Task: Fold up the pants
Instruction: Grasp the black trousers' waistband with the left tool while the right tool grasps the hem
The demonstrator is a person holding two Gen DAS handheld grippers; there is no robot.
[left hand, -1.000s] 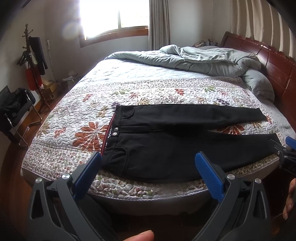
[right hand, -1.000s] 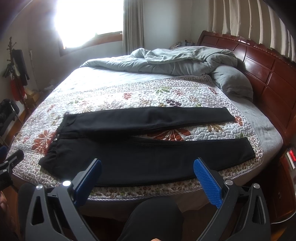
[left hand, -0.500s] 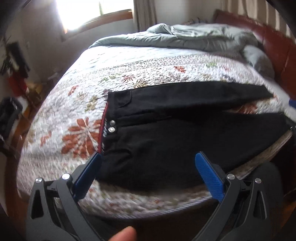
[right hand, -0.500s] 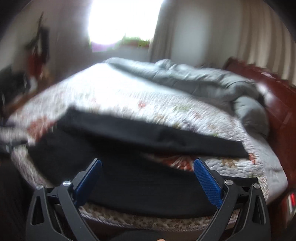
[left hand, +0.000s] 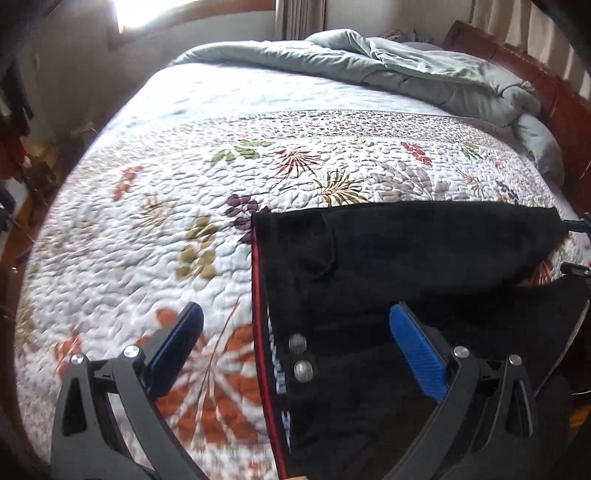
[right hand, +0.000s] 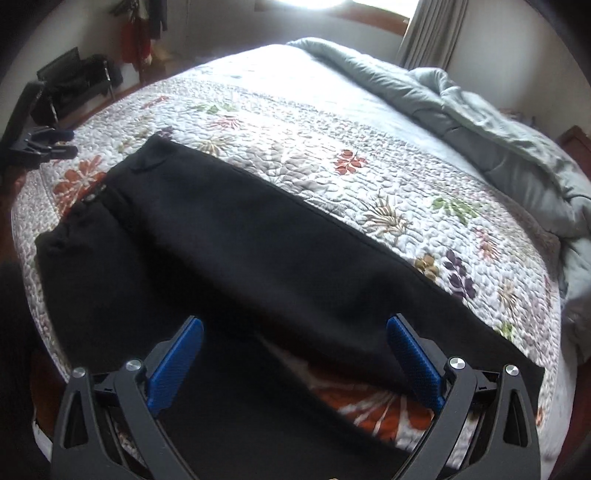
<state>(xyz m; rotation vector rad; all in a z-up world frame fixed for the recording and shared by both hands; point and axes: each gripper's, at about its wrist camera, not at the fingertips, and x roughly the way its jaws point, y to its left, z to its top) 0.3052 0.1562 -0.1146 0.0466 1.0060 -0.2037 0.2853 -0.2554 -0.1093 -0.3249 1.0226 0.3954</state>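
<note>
Lying flat on bumpy floral quilt (left hand: 155,206), black pants (right hand: 229,236) (legs splayed); both tongs (left hand: 295,347) (right hand: 293,350) gaping, empty.

Setting: home bedroom | bed (left hand: 110,229) with floral quilted coverlet | rumpled grey-green duvet (left hand: 388,70) at far side | dark wooden headboard (left hand: 524,70) | curtained window (right hand: 424,33) | clothes on coat stand (right hand: 140,33) in corner

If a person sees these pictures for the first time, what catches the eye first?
The black pants lie flat, legs spread apart, on the floral quilt near the bed's front edge. A rumpled grey duvet is heaped at the far side. Both grippers, left and right, hover with jaws open.
</note>
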